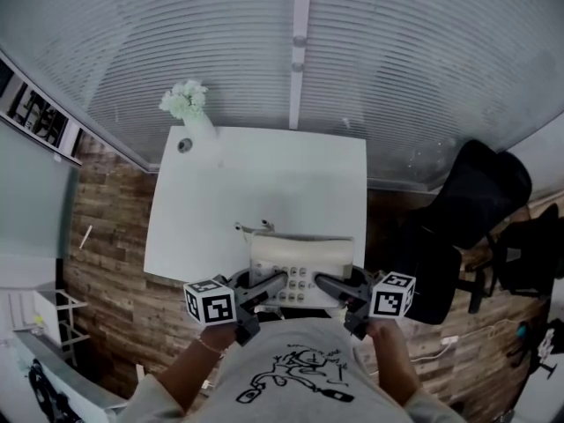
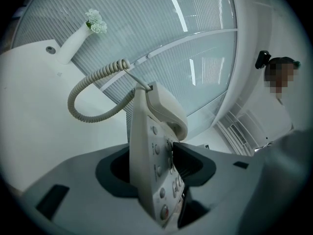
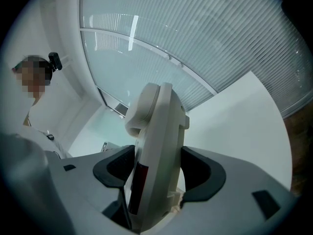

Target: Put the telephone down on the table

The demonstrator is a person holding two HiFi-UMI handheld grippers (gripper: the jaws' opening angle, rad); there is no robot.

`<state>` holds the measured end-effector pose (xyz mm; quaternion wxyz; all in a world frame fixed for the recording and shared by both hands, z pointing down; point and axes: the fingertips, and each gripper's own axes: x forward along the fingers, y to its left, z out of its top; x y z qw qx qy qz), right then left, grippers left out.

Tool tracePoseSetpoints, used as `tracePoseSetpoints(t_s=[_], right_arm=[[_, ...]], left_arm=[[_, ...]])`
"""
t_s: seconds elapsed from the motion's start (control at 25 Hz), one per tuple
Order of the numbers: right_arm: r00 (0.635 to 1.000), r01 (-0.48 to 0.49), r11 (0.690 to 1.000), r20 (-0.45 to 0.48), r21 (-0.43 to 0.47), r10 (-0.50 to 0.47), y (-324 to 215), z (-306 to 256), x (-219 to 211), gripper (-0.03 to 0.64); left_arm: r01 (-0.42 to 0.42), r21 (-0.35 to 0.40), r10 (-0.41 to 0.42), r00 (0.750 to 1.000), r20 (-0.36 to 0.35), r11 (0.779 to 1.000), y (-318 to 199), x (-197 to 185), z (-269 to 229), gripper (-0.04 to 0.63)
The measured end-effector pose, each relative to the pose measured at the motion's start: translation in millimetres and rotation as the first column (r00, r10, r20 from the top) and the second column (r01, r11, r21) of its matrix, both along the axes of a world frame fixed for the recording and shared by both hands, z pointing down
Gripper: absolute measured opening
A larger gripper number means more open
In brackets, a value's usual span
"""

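Note:
A beige desk telephone (image 1: pixel 300 261) with its handset on the cradle hangs over the near edge of the white table (image 1: pixel 264 174). My left gripper (image 1: pixel 264 287) is shut on its left side and my right gripper (image 1: pixel 337 287) on its right side. In the left gripper view the keypad face of the telephone (image 2: pixel 155 151) stands on edge between the dark pads of the left gripper (image 2: pixel 164 166), and the coiled cord (image 2: pixel 90 98) loops off to the left. In the right gripper view the right gripper (image 3: pixel 156 173) clamps the telephone (image 3: pixel 157 141). Whether the telephone touches the table I cannot tell.
A white vase with white flowers (image 1: pixel 189 106) stands at the table's far left corner, beside a small round fitting (image 1: pixel 184 145). A ribbed glass wall runs behind the table. A black chair (image 1: pixel 480 196) sits to the right on the wood floor. A person stands off to the side (image 2: pixel 279 111).

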<state>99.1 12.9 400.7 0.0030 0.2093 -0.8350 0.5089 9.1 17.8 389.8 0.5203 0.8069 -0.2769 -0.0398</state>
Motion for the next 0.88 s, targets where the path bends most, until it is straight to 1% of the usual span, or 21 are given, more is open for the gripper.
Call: tracePoseSetpoints(t_s=[0.2,0.44,0.64,0.88], right_arm=[[1.000,0.013,1.000,0.003,-0.002,-0.013,-12,2,8,0.305],[1.000,0.025,1.000,-0.003,-0.004,-0.025,-25,1,12,0.305],[1.000,0.028,1.000,-0.011,-0.006,-0.028,-37,-3,5,0.305],[0.999,0.016,1.000,-0.028,0.000,-0.016,-53,-6,-10,0.305]], left_arm=[[0.009,-0.011,-0.009,1.000,0.021,1.000,-11,8,-1,0.213],[0.013,0.001,-0.013,1.000,0.009,1.000,-24,13,-1,0.213],[0.009,-0.001,-0.009,1.000,0.011,1.000,-36,5,-5,0.213],[-0.008,-0.004,0.008,1.000,-0.012,1.000,-53,-9,-5,0.213]])
